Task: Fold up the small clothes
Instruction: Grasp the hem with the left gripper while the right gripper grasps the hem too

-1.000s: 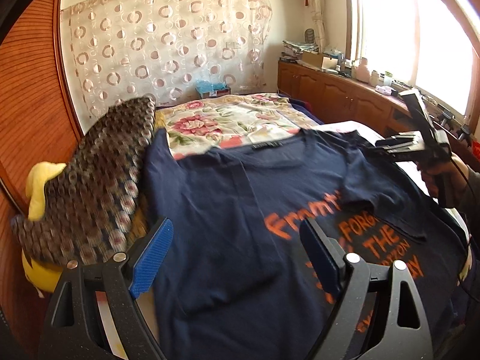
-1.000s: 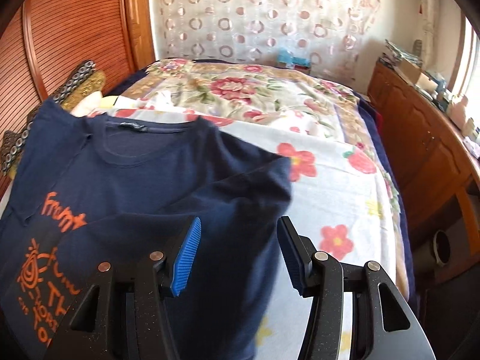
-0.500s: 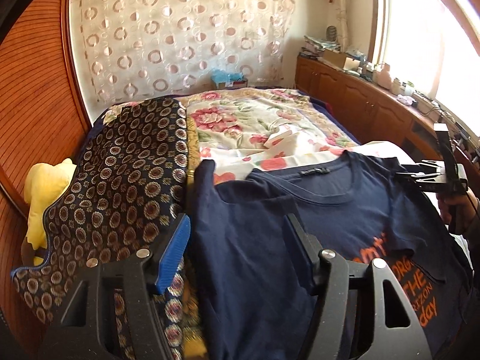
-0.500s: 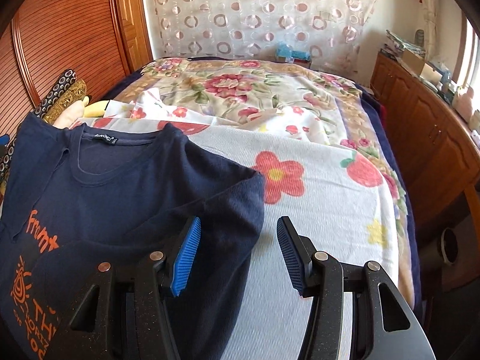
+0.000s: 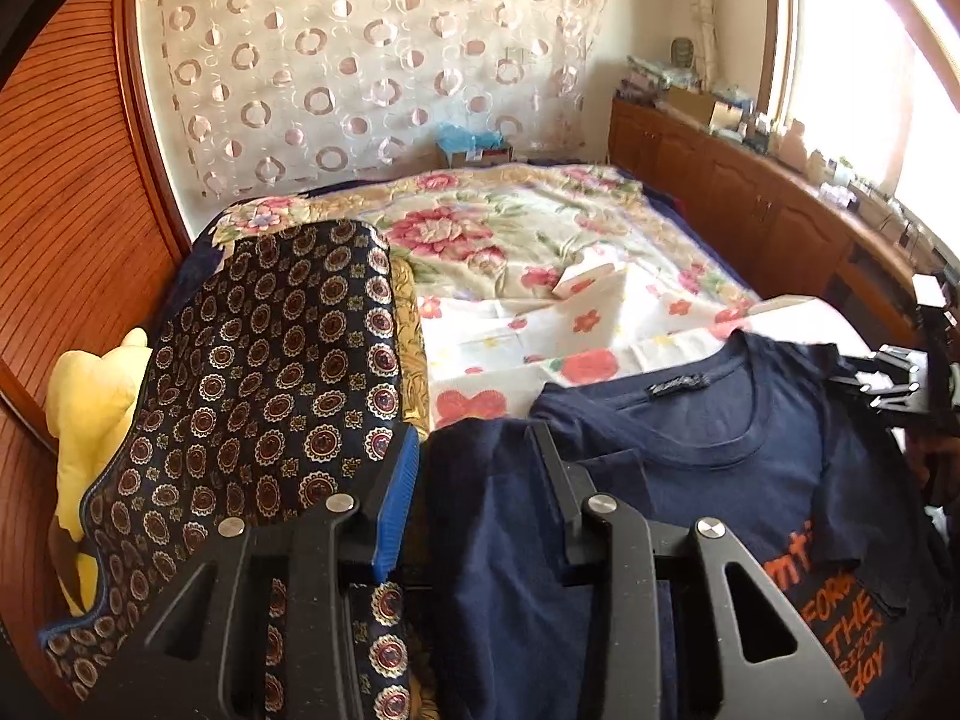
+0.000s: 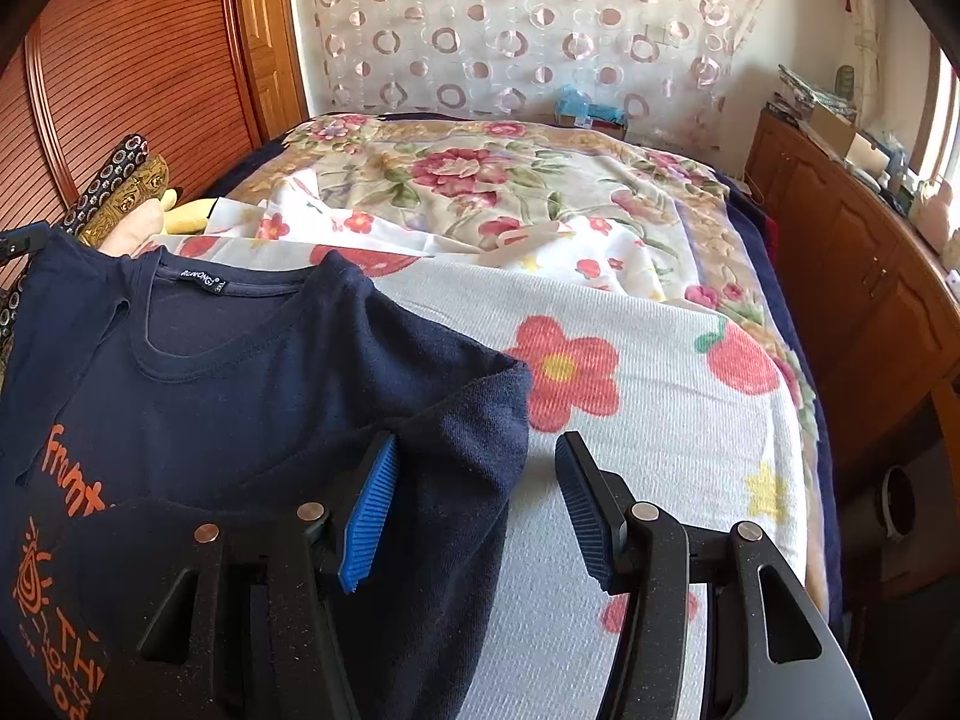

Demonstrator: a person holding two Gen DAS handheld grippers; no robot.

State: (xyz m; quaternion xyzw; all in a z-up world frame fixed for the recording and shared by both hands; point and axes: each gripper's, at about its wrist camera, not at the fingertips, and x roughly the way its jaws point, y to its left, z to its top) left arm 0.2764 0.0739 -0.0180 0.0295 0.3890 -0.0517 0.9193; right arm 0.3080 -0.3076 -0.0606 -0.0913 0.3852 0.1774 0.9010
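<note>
A navy T-shirt [image 5: 720, 468] with orange print lies face up on the bed, neck toward the far end. My left gripper [image 5: 474, 480] is at the shirt's left shoulder. Its jaws are closing with the folded sleeve edge between the fingers, and a gap still shows beside the blue pad [image 5: 396, 504]. My right gripper [image 6: 474, 504] stands open over the right sleeve [image 6: 456, 420], whose outer edge lies between the fingers. In the left wrist view the right gripper [image 5: 894, 378] shows at the shirt's far shoulder.
A white flowered towel [image 6: 660, 396] lies under the shirt on a floral bedspread [image 5: 510, 240]. A dark medallion-patterned cushion [image 5: 258, 372] and a yellow plush toy [image 5: 90, 396] sit at the left. Wooden cabinets [image 5: 750, 210] run along the right side.
My left gripper moved left from over the shirt's chest to its left sleeve, and its jaws narrowed. The right gripper shifted slightly, so the sleeve's edge now lies between its fingers.
</note>
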